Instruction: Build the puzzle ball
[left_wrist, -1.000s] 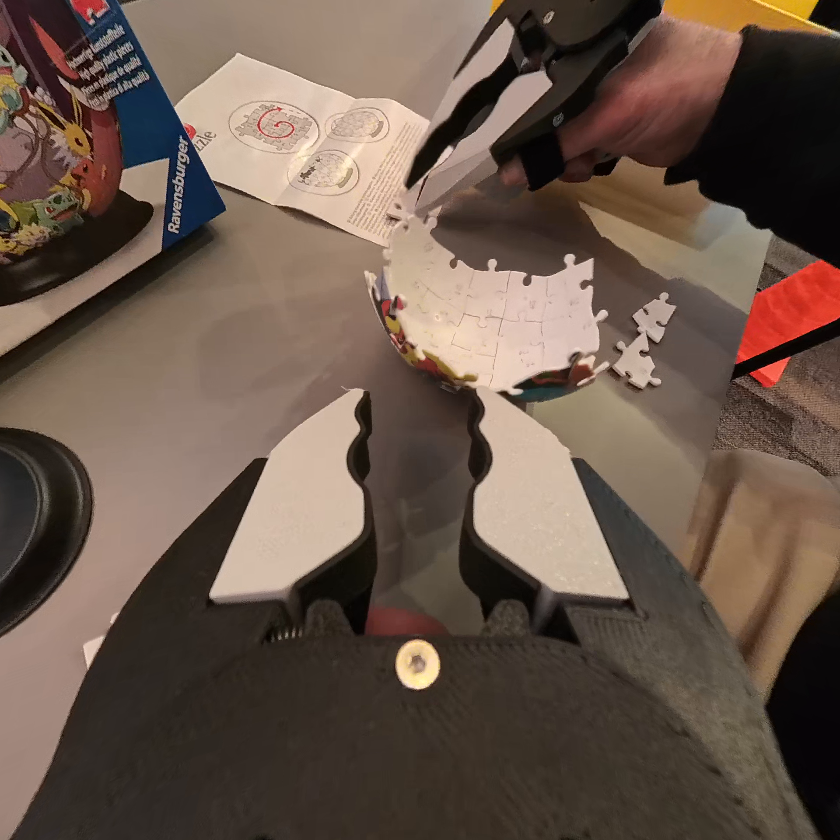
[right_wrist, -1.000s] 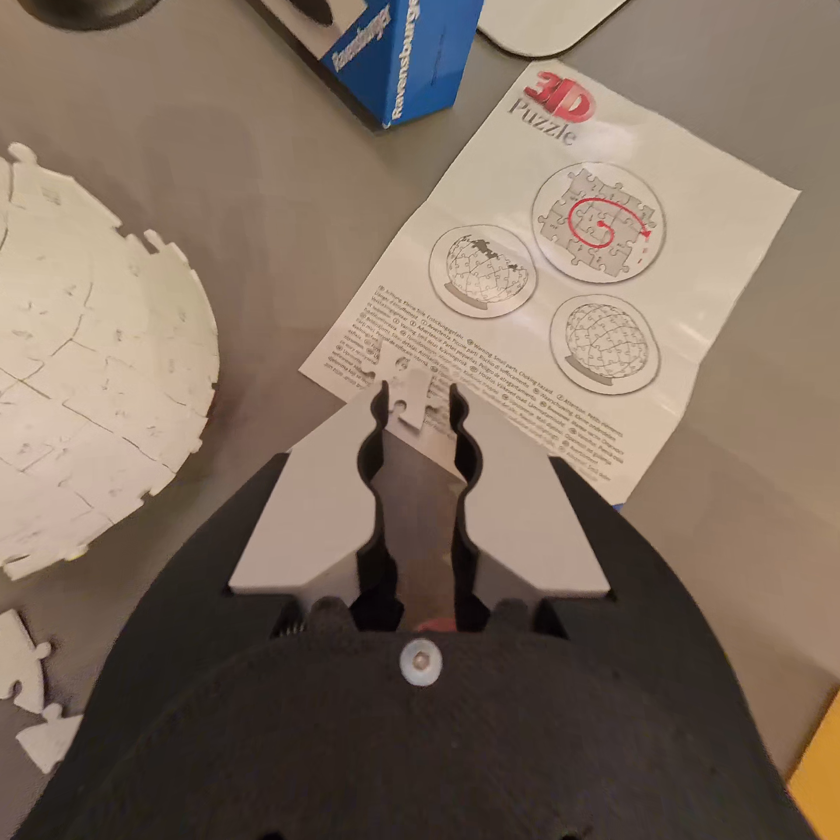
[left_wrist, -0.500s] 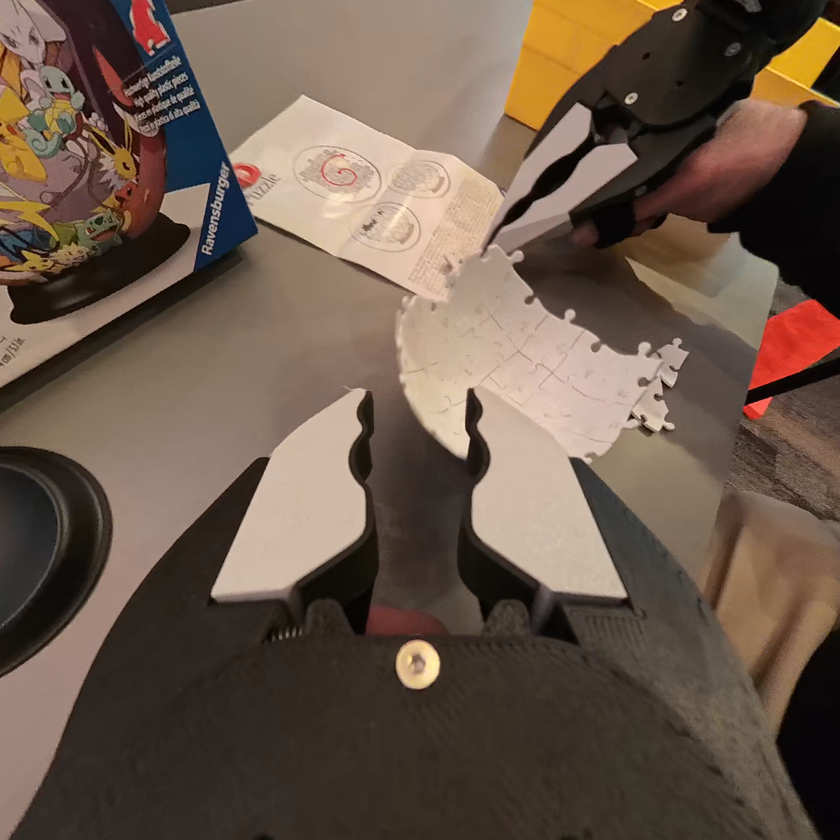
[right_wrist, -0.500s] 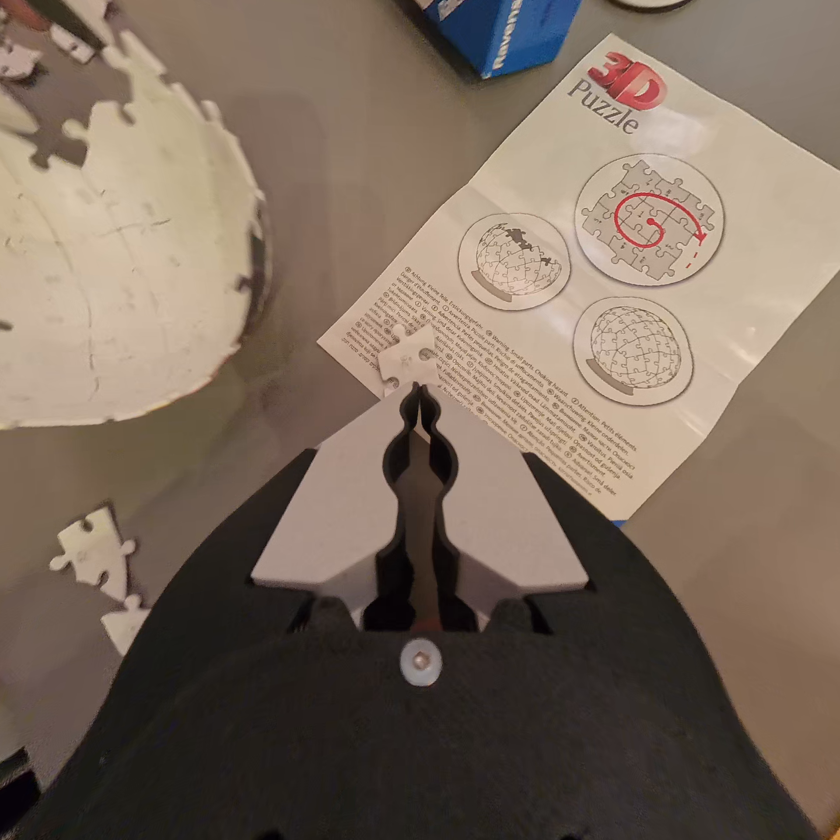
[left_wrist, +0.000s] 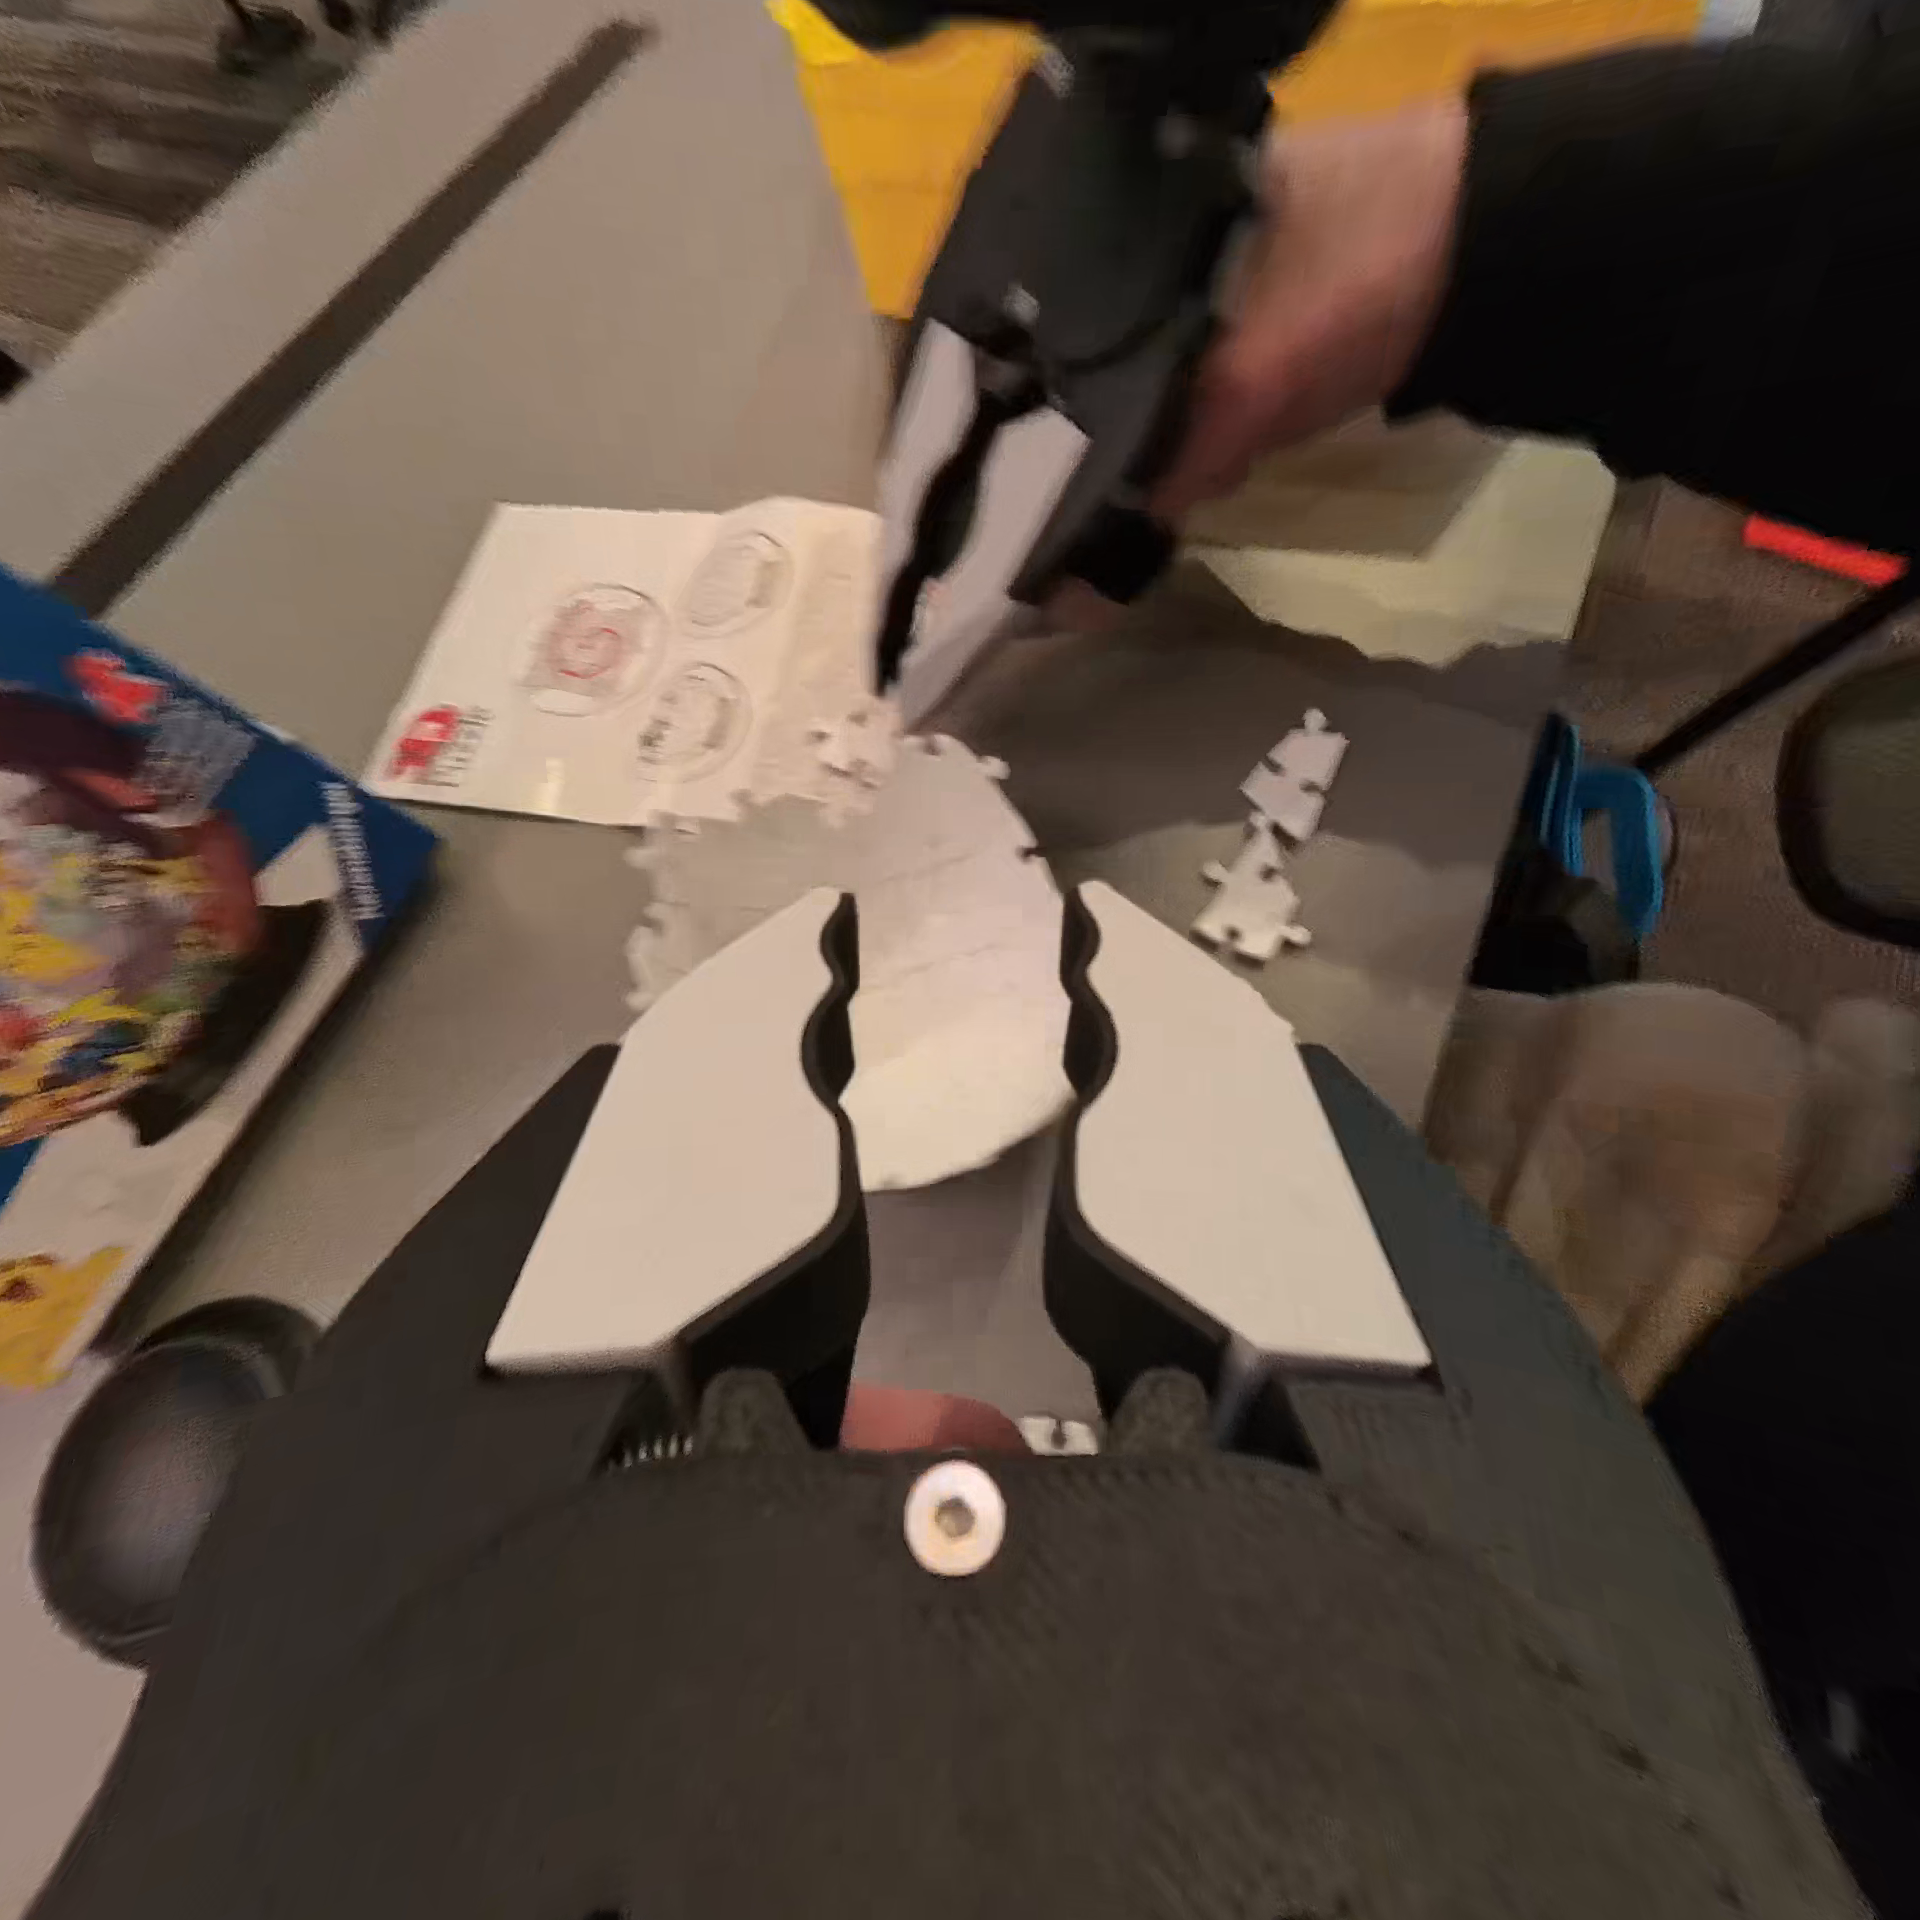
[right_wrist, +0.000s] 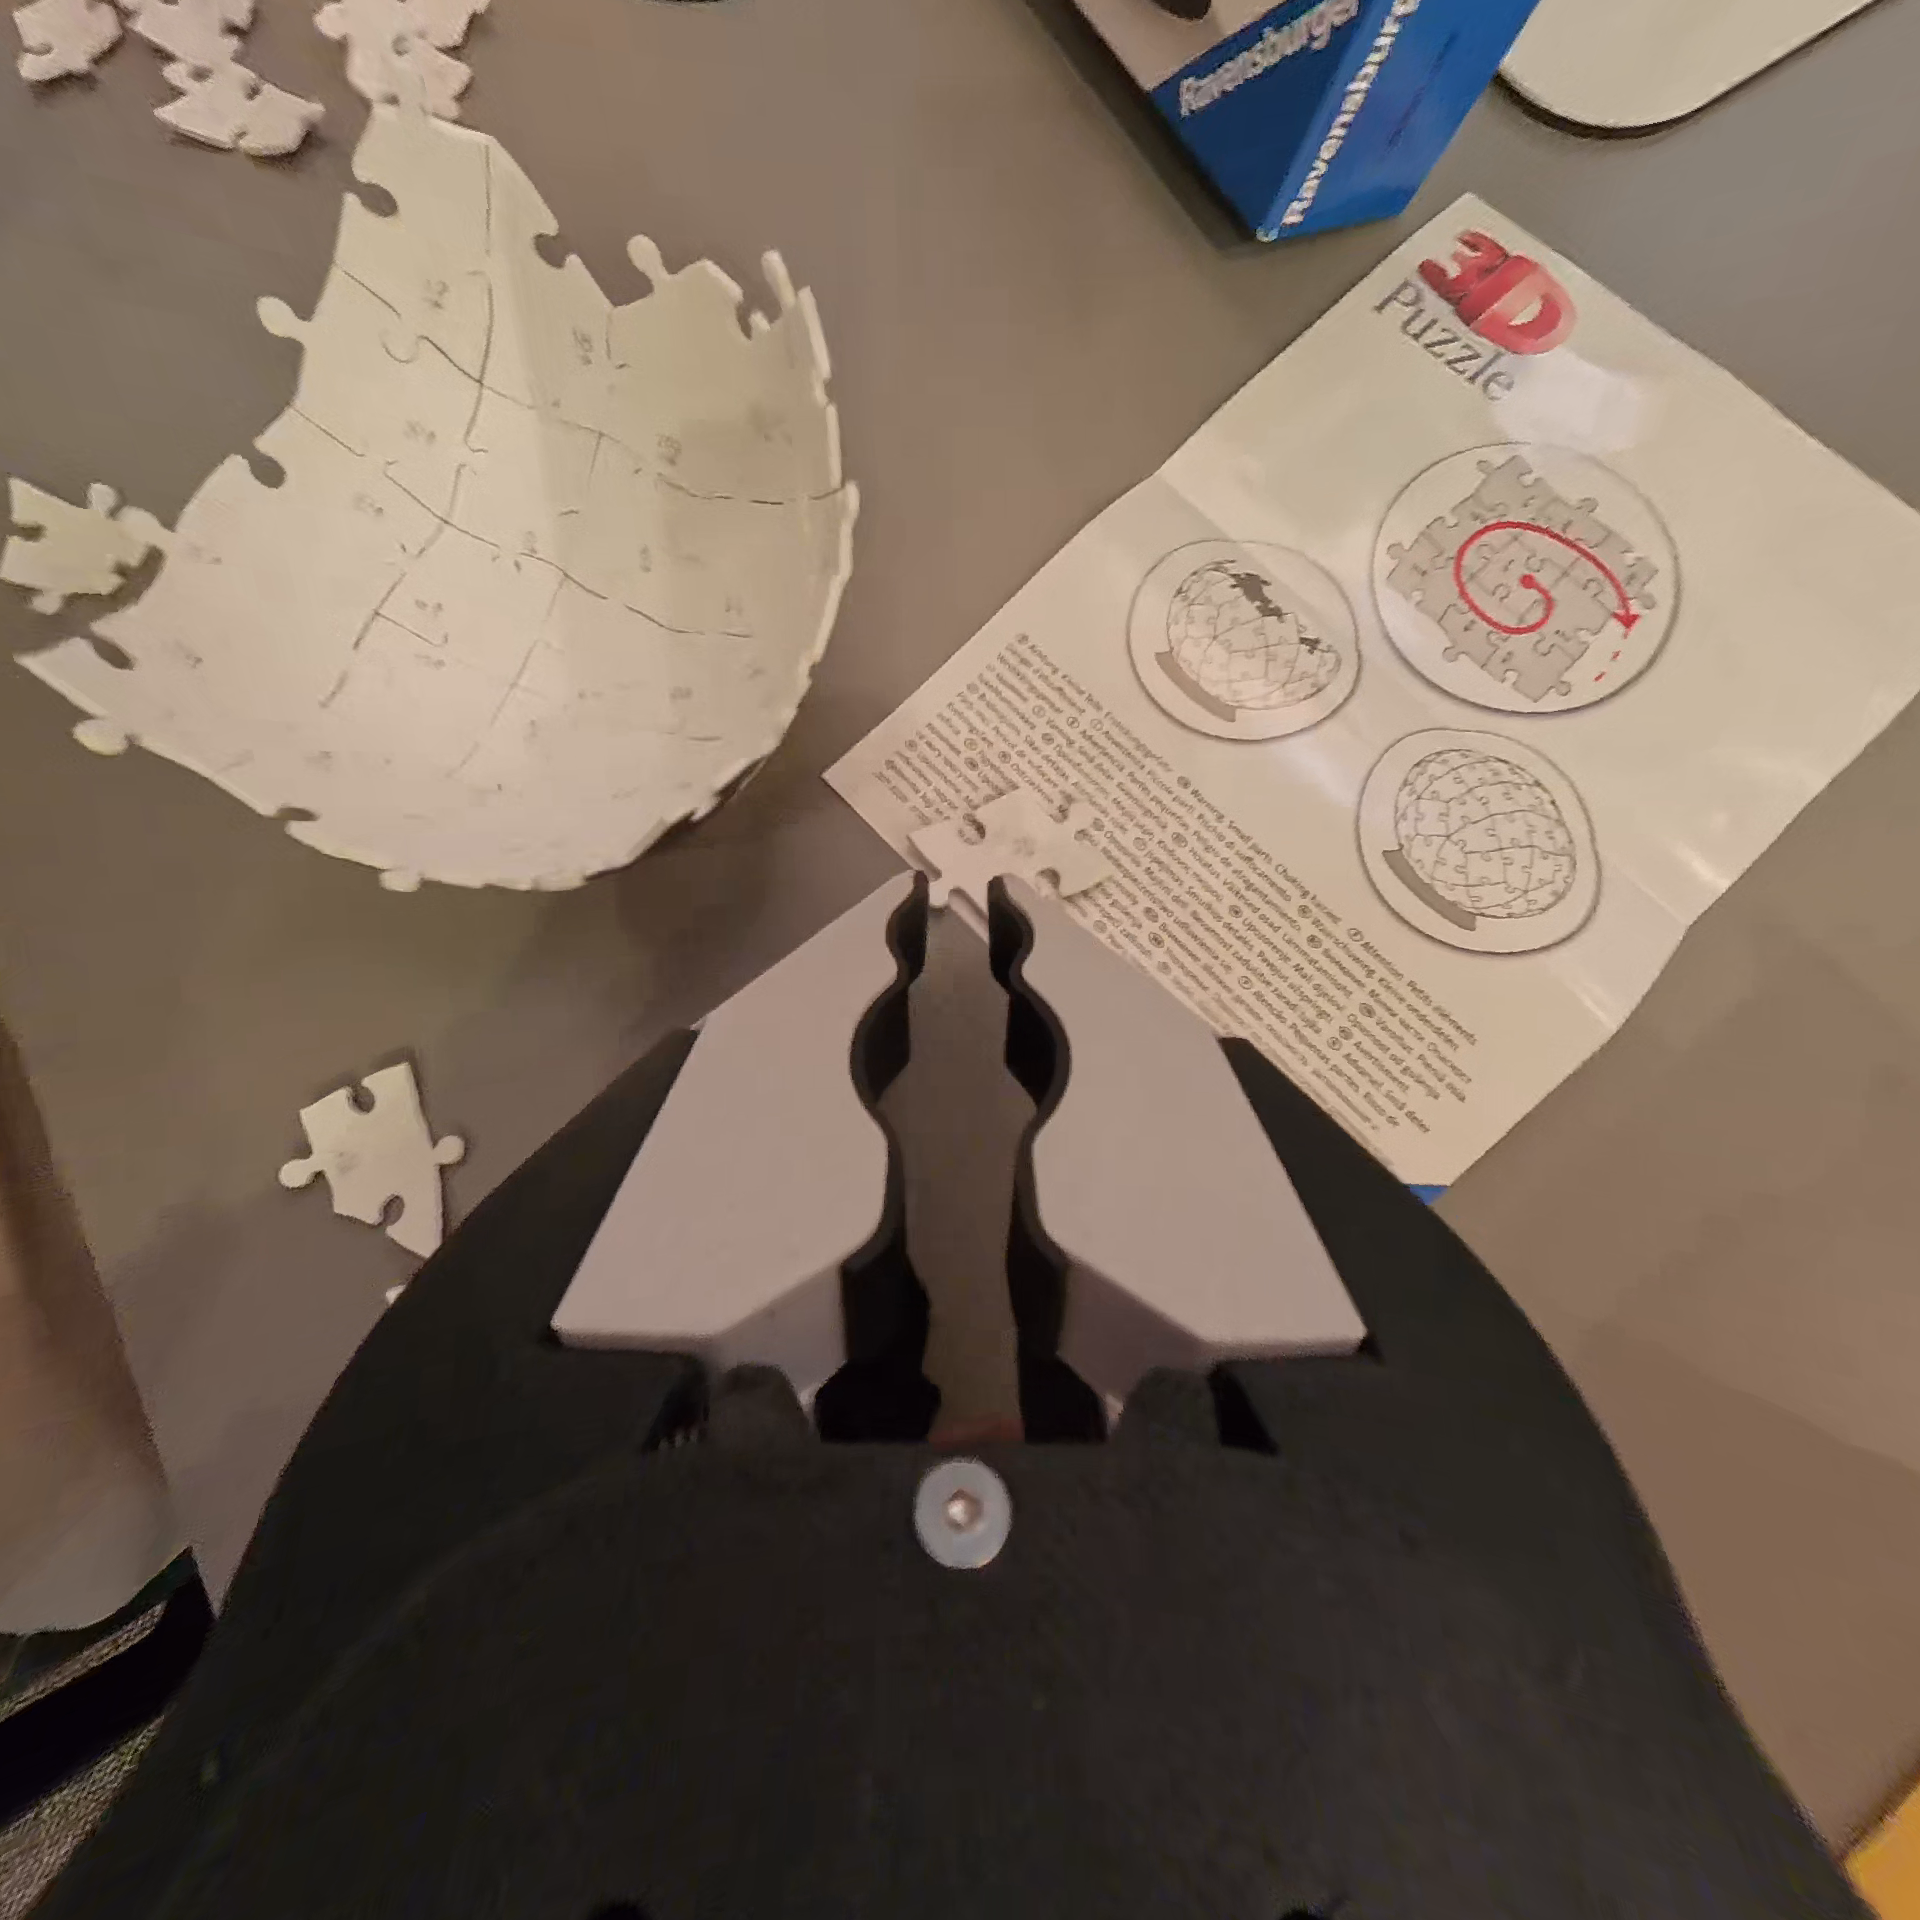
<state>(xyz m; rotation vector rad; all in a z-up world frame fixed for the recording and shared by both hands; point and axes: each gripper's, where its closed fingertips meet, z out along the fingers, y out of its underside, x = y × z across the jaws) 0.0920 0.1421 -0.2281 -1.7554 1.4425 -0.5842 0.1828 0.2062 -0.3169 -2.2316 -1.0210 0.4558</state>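
Observation:
The half-built puzzle ball (right_wrist: 499, 582) is a white bowl-shaped shell lying open side up on the grey table (right_wrist: 1039, 312). It also shows in the left wrist view (left_wrist: 935, 987), blurred. My right gripper (right_wrist: 958, 886) has its tips a narrow gap apart, pinching the corner tab of a white puzzle piece (right_wrist: 1023, 842) over the instruction sheet (right_wrist: 1455, 675), right of the shell. In the left wrist view the right gripper (left_wrist: 894, 675) points down at the shell's far rim. My left gripper (left_wrist: 958, 902) is open and empty, just above the shell's near side.
Loose white pieces lie near the shell (right_wrist: 374, 1153) (right_wrist: 208, 83) (left_wrist: 1268, 862). The blue puzzle box (left_wrist: 156, 883) stands left, also in the right wrist view (right_wrist: 1320, 104). A black round stand (left_wrist: 156, 1455) is near left. A yellow bin (left_wrist: 914, 156) is behind. The table edge is at right. Tip to tip, the grippers are about 15 cm apart.
The right gripper closed on the piece, then its tips spread slightly and the piece turned. The left gripper moved forward over the shell. The shell rocked and shifted.

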